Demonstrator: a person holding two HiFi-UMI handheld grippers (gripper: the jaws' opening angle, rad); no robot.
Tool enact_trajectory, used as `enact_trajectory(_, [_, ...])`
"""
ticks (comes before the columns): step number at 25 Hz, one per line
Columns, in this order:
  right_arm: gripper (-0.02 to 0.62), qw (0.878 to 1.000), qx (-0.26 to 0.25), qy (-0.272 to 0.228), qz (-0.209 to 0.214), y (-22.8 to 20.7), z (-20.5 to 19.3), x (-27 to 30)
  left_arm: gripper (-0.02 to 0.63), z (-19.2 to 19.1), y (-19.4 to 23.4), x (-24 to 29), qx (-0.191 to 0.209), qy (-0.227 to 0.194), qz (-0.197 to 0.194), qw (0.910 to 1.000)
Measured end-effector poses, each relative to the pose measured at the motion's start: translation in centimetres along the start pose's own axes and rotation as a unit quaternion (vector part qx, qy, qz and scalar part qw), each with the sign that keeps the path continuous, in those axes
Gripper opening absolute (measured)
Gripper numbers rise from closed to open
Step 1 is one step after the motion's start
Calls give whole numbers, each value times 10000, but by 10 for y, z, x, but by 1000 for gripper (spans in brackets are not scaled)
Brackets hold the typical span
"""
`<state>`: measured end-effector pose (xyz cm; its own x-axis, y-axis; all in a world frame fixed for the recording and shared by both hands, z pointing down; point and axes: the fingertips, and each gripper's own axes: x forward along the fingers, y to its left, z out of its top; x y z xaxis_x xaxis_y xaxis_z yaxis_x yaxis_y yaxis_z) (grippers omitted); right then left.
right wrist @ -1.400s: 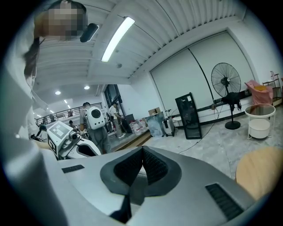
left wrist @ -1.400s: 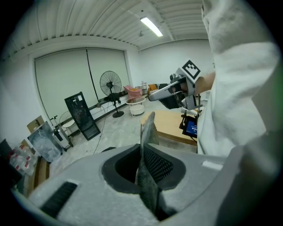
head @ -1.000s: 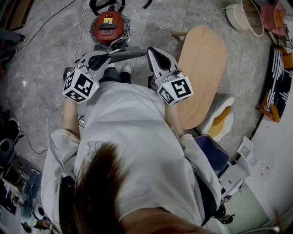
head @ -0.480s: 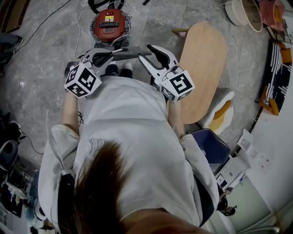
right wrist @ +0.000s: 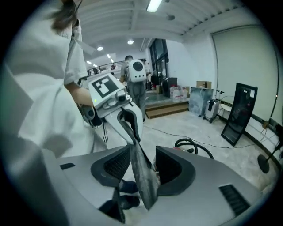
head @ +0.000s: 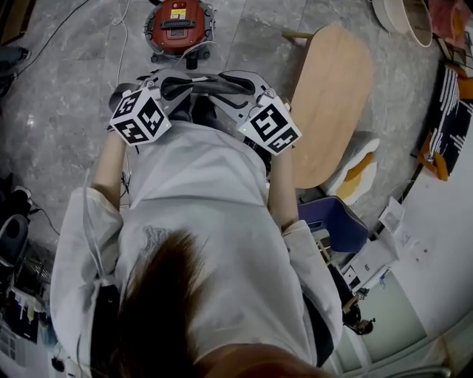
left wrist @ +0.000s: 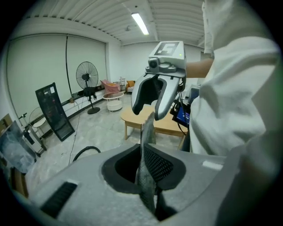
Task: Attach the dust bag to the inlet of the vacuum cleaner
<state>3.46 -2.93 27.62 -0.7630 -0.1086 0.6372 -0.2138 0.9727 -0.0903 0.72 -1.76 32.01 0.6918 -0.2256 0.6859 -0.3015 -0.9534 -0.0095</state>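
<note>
Head view: the person stands over a grey marbled floor with both grippers held out in front, tips turned toward each other. The dust bag, a dark grey fabric strip, spans the gap between them, edge-on and roughly level.

Left gripper: jaws closed on the near end of the dust bag. In its own view the fabric is pinched between the dark pads and runs away from the camera to the other gripper.

Right gripper: jaws stand well apart and have just been opening. The other end of the dust bag hangs between them, slack and folded. It lies against the pad on the left of that view and clear of the pad on the right, so it is not clamped. The left gripper's view agrees: the right gripper's two fingers straddle the far end of the fabric with space on both sides.

Vacuum cleaner: red and black body, on the floor on the far side of the grippers, apart from the bag. Its black hose curls on the floor beyond the right gripper's jaws. The inlet cannot be made out in any view.

Surroundings: an oval wooden table stands to the right of the grippers. A standing fan and a leaning black panel are far off by the wall.
</note>
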Motion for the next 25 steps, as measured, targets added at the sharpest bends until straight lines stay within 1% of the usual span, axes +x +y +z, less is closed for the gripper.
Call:
enact_trajectory(2, [181, 9983, -285, 492, 90, 2, -17, 16, 40, -5, -3, 8, 41, 6, -124, 9999])
enact_trajectory(4, [167, 9935, -572, 976, 143, 2, -35, 30, 40, -10, -6, 15, 80, 18, -228, 9997])
enact_trajectory(6, [83, 9869, -825, 1374, 179, 1, -52, 42, 40, -16, -7, 24, 146, 76, -295, 9994])
enact_trajectory(9, [43, 9780, -1027, 1782, 339, 3, -76, 64, 40, -40, -9, 42, 314, 344, -338, 9983])
enact_trajectory(12, [32, 9645, -1284, 2239, 560, 9, -108, 90, 40, -73, -16, 68, 295, 666, -443, 9964])
enact_trajectory(14, [29, 9598, -1304, 2403, 629, 11, -126, 105, 41, -94, -19, 86, 198, 823, -488, 9952])
enact_trajectory(16, [29, 9606, -1164, 2432, 675, 9, -140, 120, 41, -114, -19, 102, 56, 948, -439, 9945])
enact_trajectory(20, [29, 9553, -1144, 2623, 740, -3, -172, 150, 41, -147, -14, 134, -637, 1019, -333, 9922])
enact_trajectory(25, [31, 9531, -1060, 2704, 850, -4, -213, 181, 41, -184, -20, 168, -968, 1124, -293, 9885])
